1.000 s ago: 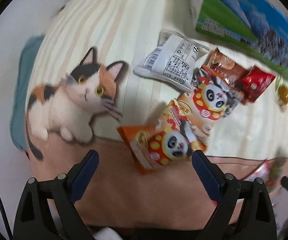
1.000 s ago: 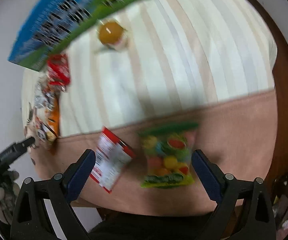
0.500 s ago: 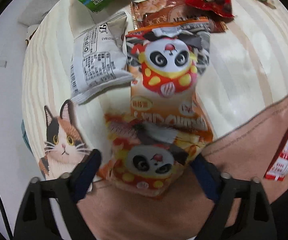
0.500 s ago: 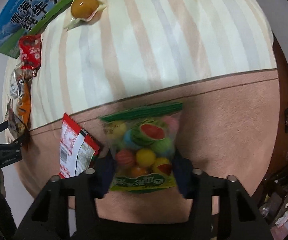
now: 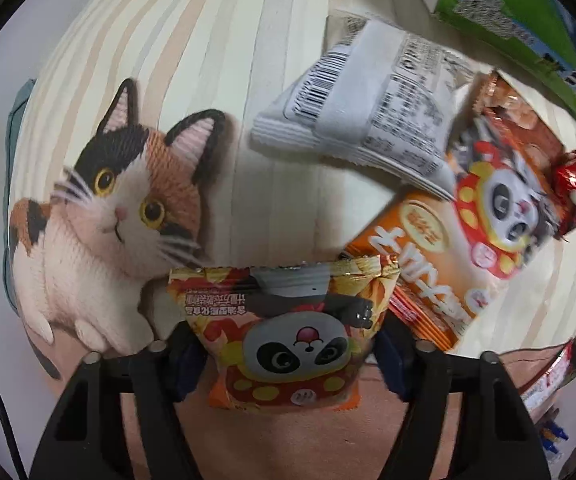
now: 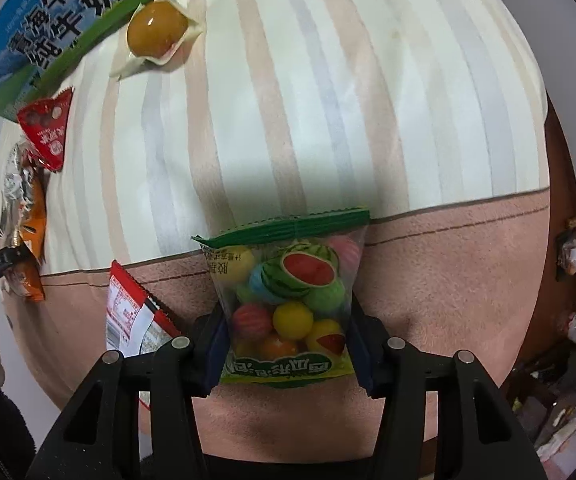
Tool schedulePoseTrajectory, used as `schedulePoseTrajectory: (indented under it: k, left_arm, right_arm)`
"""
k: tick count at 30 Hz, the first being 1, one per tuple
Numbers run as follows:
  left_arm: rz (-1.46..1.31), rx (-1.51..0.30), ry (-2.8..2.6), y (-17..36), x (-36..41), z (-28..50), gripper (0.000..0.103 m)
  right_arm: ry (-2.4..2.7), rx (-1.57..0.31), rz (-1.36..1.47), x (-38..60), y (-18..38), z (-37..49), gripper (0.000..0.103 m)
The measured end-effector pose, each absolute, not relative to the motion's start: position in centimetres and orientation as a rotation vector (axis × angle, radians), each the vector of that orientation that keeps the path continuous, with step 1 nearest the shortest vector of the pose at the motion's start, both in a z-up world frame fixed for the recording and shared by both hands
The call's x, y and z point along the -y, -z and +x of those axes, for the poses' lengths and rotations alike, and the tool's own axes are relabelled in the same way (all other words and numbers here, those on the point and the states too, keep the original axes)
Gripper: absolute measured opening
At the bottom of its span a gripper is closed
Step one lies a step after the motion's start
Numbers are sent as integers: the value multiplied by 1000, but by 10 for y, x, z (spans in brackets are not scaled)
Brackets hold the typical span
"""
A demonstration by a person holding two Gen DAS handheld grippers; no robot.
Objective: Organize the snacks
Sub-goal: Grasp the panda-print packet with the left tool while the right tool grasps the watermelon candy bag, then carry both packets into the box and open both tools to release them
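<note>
A small orange panda snack packet (image 5: 295, 348) sits between the blue pads of my left gripper (image 5: 284, 356). The jaws are closing and the pads press its two sides. A bigger orange panda packet (image 5: 467, 248) lies just to its right, partly under a white packet (image 5: 367, 120). In the right wrist view, my right gripper (image 6: 288, 344) is shut on a clear bag of coloured fruit gum balls (image 6: 288, 300) with a green top seal. Both grippers point down at the striped cloth (image 6: 327, 100).
A blue and green milk carton (image 6: 48, 20) lies at the far edge, with a jelly cup (image 6: 158, 32) beside it. A red triangular packet (image 6: 48, 132) and a red-and-white packet (image 6: 128, 312) lie left of the gum bag. A calico cat picture (image 5: 120, 208) is on the cloth.
My left gripper came down over the small panda packet and its jaws narrowed onto it. My right gripper sank a little and shut on the gum bag.
</note>
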State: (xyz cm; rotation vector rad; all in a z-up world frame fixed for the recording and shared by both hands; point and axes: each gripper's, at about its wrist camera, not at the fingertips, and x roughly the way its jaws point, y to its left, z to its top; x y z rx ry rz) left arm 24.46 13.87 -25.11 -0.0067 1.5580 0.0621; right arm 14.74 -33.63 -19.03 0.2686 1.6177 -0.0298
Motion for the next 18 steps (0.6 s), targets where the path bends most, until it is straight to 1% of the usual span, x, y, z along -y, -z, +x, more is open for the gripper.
schedulePoseTrajectory:
  k: [3,8,12,16,18]
  left_arm:
    - [-66,-1582,-63,254,-127,212,59]
    - [-103,-1631,-51,265,-99,165,59]
    - [-75,-1632,-74,274,-82,161,60]
    - [-86,-1633,-79,279,-81,163,60]
    - [-75,-1616,-83,275,-75,164,57]
  right_arm:
    - [-7,-1611,247,330,184,150,53]
    - [-56,-1653,232,315,188,134,52]
    - [-42,-1661,247,316,195,136,53]
    - [-40,-1665,235,315,198,143,55]
    - [-40,-1654,233,311,200,141,54]
